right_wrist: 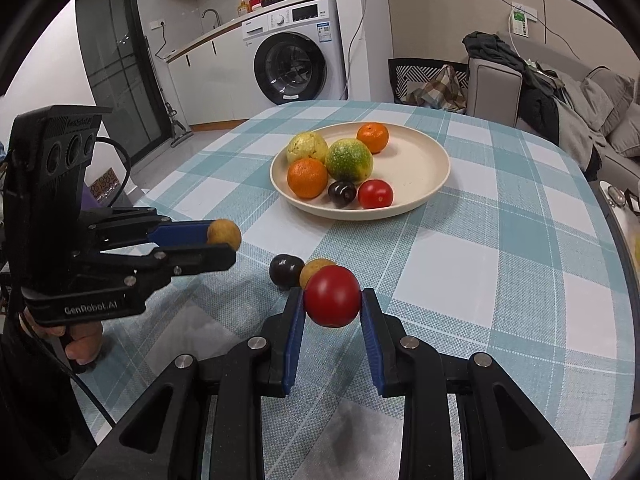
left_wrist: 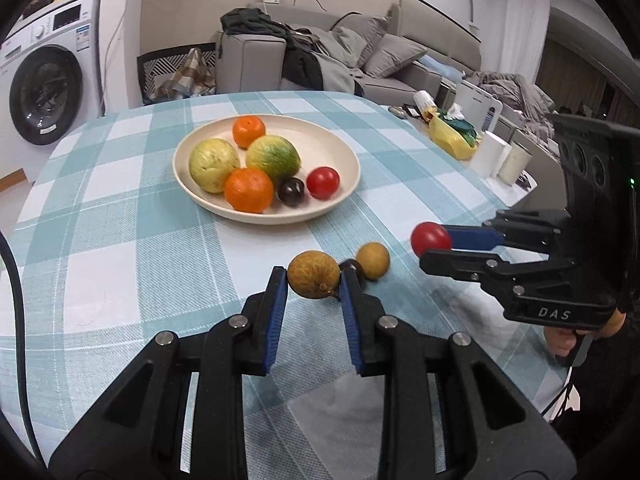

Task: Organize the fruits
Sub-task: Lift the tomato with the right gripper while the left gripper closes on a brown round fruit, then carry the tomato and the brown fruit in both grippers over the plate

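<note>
My left gripper (left_wrist: 314, 278) is shut on a brown longan (left_wrist: 313, 279), held above the checked tablecloth; it also shows in the right wrist view (right_wrist: 224, 236). My right gripper (right_wrist: 332, 298) is shut on a red tomato (right_wrist: 332, 296), also seen in the left wrist view (left_wrist: 431, 238). A second longan (left_wrist: 373, 260) and a dark plum (right_wrist: 286, 271) lie on the cloth between the grippers. The cream plate (left_wrist: 344, 152) holds two oranges, two green-yellow fruits, a dark plum (left_wrist: 291, 191) and a red tomato (left_wrist: 323, 182).
The round table (right_wrist: 520, 240) has a blue-and-white checked cloth. A side table with a yellow bag (left_wrist: 450, 136) and cups stands to the right. A washing machine (right_wrist: 296, 52) and a grey sofa (left_wrist: 360, 52) stand behind.
</note>
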Demonstrator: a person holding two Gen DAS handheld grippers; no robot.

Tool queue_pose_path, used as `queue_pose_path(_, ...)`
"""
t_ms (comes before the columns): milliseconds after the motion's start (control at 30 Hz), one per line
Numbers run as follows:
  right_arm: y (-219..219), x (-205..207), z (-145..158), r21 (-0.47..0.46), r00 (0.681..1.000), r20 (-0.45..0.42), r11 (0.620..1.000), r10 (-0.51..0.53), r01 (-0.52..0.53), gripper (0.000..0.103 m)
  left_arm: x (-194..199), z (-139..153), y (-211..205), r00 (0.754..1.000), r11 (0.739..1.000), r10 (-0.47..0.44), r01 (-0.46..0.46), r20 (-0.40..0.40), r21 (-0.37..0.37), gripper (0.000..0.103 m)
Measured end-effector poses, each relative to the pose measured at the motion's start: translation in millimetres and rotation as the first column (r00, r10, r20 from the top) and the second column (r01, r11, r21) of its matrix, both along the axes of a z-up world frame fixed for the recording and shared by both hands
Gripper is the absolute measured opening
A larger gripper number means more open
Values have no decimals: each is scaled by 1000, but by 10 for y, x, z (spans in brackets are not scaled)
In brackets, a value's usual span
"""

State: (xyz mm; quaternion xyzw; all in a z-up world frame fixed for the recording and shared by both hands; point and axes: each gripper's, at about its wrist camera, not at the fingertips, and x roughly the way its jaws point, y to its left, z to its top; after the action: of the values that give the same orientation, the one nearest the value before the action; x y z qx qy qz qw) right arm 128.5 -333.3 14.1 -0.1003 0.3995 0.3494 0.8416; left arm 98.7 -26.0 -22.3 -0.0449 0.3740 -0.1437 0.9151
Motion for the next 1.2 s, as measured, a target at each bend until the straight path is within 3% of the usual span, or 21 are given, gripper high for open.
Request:
queue_pose_path(667,-6,228,202,69,995,52,994,-83,79,29,480,31,316,993,993,119,-119,26,12,24)
queue_pose_path(1200,42,575,220,93,991,52,988,-126,121,29,833,0,417,989,989,145,-146,28,38,24)
